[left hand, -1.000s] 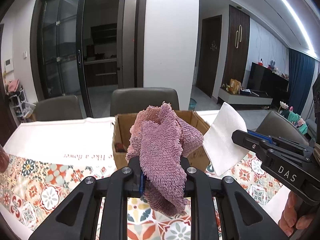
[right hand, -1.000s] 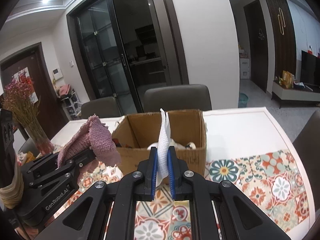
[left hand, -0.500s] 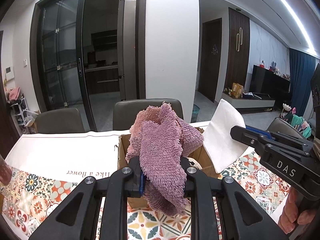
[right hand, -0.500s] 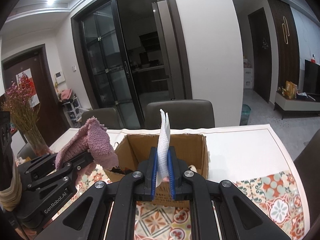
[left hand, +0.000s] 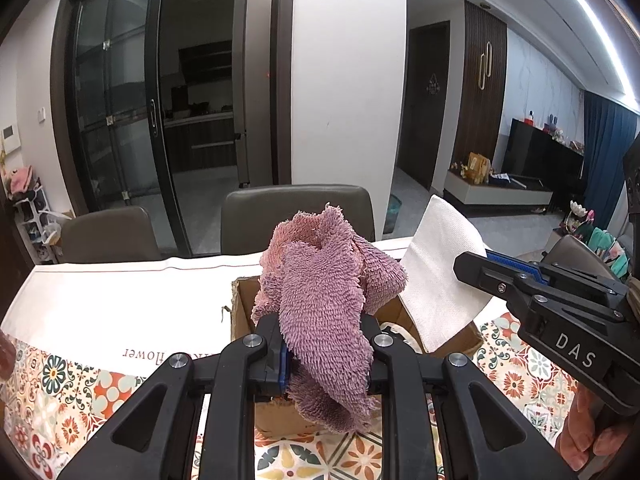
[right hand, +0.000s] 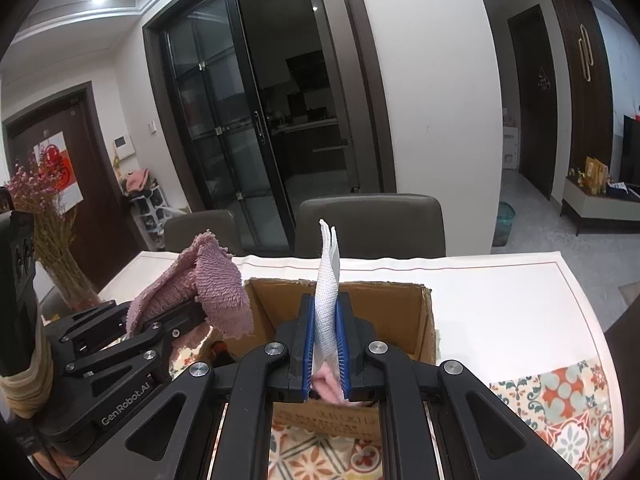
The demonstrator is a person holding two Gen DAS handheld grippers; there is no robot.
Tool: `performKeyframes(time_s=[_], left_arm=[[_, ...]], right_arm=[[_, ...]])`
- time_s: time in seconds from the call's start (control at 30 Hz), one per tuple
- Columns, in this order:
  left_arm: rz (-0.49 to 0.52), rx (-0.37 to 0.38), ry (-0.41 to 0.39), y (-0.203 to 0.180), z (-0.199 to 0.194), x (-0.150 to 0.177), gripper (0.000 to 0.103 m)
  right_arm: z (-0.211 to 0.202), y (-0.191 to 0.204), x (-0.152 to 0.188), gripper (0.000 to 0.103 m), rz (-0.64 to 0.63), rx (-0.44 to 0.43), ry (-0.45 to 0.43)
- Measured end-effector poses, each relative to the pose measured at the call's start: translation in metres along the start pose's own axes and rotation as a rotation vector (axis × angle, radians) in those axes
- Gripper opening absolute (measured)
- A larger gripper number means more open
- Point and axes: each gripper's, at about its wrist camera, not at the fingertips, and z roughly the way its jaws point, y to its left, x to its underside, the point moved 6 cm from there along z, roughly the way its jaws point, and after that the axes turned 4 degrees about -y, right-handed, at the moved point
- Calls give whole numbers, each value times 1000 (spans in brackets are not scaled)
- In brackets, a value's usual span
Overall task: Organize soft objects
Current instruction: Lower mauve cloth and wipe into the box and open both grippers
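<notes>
Both claws loaded and hovering over the box

Left claw (left hand: 326,354) is clamped on a fluffy pink towel (left hand: 324,300), which bunches up above the fingers and hangs down below them. Right claw (right hand: 326,344) is pinched tight on a white cloth (right hand: 327,296) that stands up on edge between the blue pads. Both are held up over the open cardboard box (right hand: 424,320) on the counter (right hand: 500,300), I'd guess so each can just drop straight in. There's already some soft stuff inside, can't tell what exactly.
</notes>
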Motion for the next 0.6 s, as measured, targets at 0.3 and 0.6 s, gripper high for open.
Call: performKeyframes(time_s=[0.3,0.6], left_arm=[[-8,-2,80,-3,34,10,22],[3,-22,171,-1,63,27,44]], right_arm=[[36,-11,5,12,30,-24,69],[67,-16,25,16,31,-27,167]])
